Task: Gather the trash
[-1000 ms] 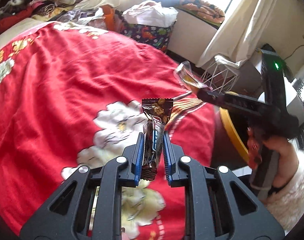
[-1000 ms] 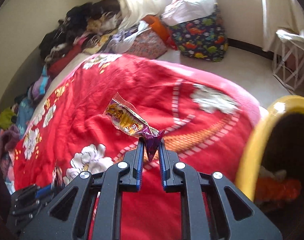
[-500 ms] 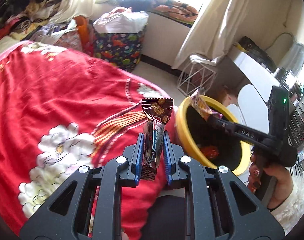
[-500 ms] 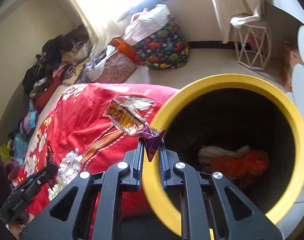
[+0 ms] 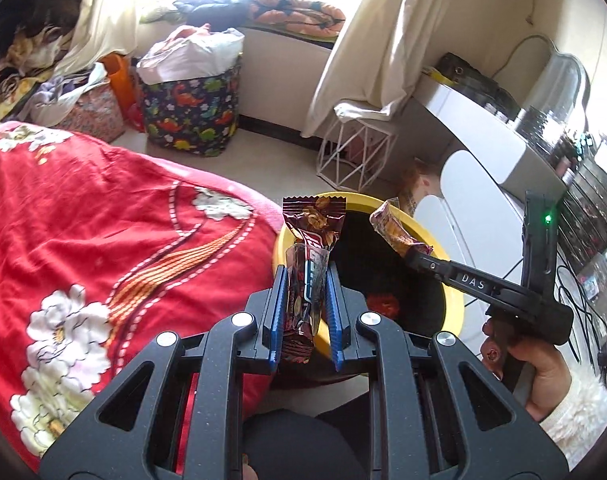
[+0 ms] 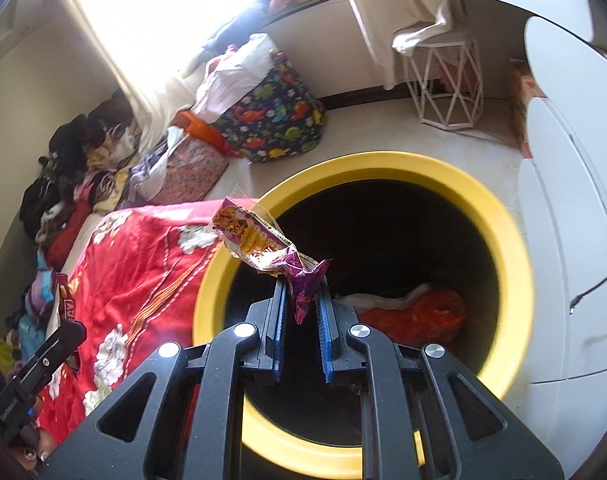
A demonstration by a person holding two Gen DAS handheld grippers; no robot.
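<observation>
Both hands have swung from over the bed (image 5: 103, 240) to the bin (image 6: 499, 240). Left gripper (image 5: 305, 300) clamps a brown wrapper (image 5: 309, 248) near the rim; right gripper (image 6: 301, 312) pinches a purple wrapper (image 6: 263, 244) above the opening, poised for dropping.

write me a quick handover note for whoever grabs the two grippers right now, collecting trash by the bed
Left gripper: shut on a brown snack wrapper, held at the near rim of the yellow bin.
Right gripper: shut on a purple and orange wrapper, held above the bin's mouth.
Bin: stands on the floor beside the red floral blanket; orange and white rubbish already lies inside.
Done: both wrappers picked up and carried to the bin.
Left: open the right jaws to drop its wrapper, bring the left wrapper over the opening and drop it too.
</observation>
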